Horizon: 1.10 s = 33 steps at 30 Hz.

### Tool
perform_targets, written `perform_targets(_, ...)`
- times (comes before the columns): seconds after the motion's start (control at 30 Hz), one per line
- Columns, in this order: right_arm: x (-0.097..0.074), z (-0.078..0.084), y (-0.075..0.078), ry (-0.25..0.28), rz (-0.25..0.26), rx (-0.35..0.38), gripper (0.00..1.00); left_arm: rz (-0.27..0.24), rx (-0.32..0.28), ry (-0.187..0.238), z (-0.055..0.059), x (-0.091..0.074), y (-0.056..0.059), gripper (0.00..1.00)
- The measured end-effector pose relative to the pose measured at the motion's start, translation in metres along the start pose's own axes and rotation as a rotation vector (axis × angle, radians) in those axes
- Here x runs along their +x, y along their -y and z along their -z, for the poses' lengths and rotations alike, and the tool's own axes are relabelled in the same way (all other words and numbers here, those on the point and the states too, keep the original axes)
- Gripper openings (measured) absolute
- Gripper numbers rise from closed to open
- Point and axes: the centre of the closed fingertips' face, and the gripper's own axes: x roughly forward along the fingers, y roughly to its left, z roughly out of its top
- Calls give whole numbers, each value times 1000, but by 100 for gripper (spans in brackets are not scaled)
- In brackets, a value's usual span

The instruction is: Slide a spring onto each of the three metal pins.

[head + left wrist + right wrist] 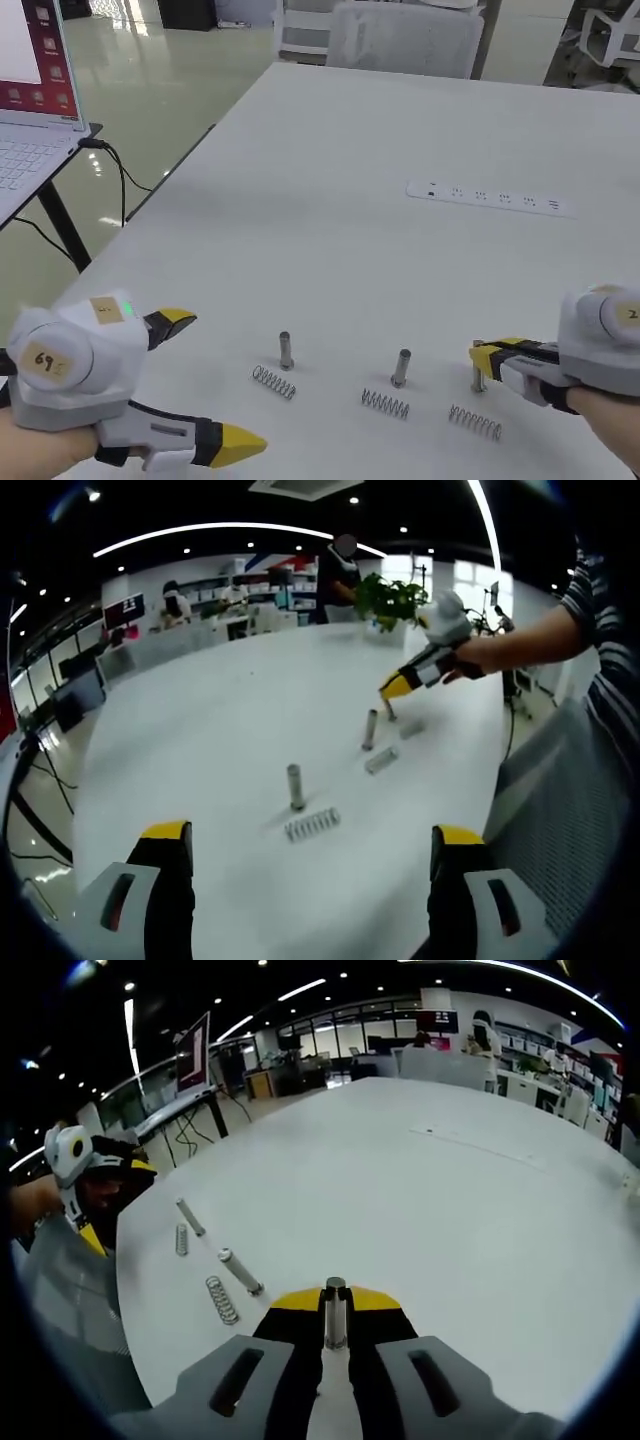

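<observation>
Three short metal pins stand upright in a row near the table's front edge: left pin [285, 350], middle pin [402, 367], right pin [479, 376]. A loose spring lies flat in front of each: [273, 381], [385, 404], [474, 423]. My right gripper [487, 353] is shut on the right pin [335, 1322], which stands between its yellow-tipped jaws [335, 1305]. My left gripper [212, 380] hangs open left of the left pin [295, 786] and its spring [312, 824], holding nothing. The right gripper [398, 685] also appears far across the left gripper view.
A white power strip [490, 197] lies farther back on the white table [330, 190]. A laptop [25, 100] sits on a side stand at the left, with cables below it. A chair [400, 35] stands beyond the far edge.
</observation>
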Motion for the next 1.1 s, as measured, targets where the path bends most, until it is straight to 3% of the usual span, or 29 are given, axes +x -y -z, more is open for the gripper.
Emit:
perform_targets(0.37,-12,6,-7,47,13,-126,5,-5,-4,5,0,0,0,97)
perform_targets(0.97,-19,17,-6,30,14,-76,5,-6,-10,9,0,1,0,97)
perform_targets(1.1,-20,17,-8,36,0,-46,10,-8,-11,9,0,-1,0,97)
